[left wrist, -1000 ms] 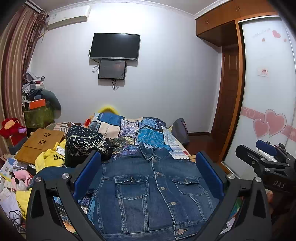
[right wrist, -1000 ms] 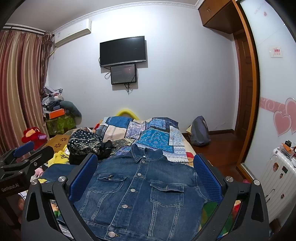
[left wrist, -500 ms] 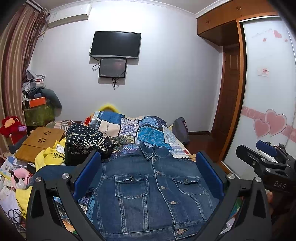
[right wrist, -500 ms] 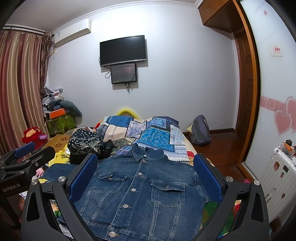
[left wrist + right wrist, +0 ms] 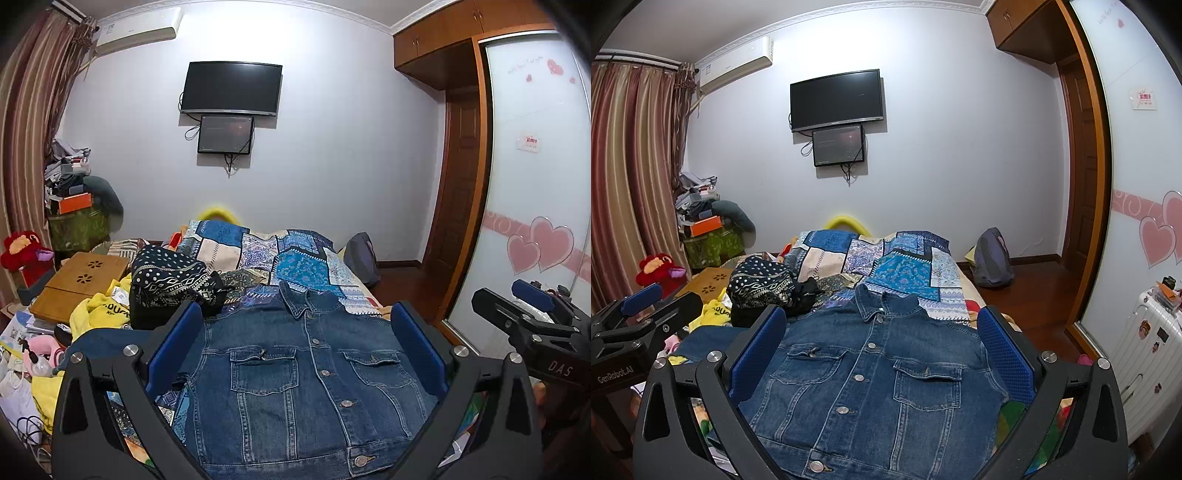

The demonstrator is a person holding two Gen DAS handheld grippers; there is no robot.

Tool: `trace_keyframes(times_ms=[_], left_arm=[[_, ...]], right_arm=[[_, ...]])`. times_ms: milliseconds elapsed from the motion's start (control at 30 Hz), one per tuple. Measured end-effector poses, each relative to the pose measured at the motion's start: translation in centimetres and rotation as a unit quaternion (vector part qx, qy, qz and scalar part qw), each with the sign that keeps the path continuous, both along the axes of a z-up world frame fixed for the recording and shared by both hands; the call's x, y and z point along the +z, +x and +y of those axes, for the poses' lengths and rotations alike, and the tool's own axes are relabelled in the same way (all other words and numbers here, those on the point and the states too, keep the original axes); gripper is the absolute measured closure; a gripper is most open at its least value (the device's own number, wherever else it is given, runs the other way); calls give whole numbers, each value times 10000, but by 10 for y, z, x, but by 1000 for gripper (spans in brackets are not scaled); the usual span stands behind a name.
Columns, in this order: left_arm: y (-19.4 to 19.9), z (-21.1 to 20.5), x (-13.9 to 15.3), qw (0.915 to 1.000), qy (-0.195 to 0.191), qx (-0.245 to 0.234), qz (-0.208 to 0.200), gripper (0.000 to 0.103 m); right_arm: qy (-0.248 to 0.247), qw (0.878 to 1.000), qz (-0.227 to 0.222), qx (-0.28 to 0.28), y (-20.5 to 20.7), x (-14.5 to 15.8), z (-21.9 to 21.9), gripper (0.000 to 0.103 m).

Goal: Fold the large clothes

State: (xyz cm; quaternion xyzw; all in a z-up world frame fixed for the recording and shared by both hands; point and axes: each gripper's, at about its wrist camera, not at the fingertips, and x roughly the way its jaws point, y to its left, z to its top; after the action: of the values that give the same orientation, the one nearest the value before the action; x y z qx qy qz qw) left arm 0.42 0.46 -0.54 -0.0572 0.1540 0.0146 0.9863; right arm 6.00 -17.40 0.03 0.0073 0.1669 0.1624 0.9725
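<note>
Lay buttoned and face up near the bed's (image 5: 255, 243) foot edge: denim jacket (image 5: 306, 373), spread flat, likely for folding. Hovered above it, touching nothing: left hand-held gripper (image 5: 295, 350) and right hand-held gripper (image 5: 882, 350), both spread wide. Cut off by the frame: hem. Hard to make out: sleeves.

A blue denim jacket (image 5: 303, 373) lies flat and buttoned, front up, on the near end of the bed (image 5: 258, 251), its collar pointing toward the far end where the patchwork quilt (image 5: 295, 258) is spread. The left gripper (image 5: 295, 350) hangs above the jacket with its blue-padded jaws spread wide, clear of the cloth. The right gripper (image 5: 532, 306) shows at the right edge of the view, beyond the bed's right edge; a dark patterned bundle (image 5: 170, 277) sits near the bed's left edge.
</note>
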Motion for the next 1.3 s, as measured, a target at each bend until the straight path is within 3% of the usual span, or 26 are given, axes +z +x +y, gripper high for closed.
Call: trace_keyframes(times_ms=[1300], left_arm=[[25, 13, -11, 9994, -76, 75, 320, 0]], right_arm=[[-124, 9996, 263, -29, 27, -8, 1, 0]])
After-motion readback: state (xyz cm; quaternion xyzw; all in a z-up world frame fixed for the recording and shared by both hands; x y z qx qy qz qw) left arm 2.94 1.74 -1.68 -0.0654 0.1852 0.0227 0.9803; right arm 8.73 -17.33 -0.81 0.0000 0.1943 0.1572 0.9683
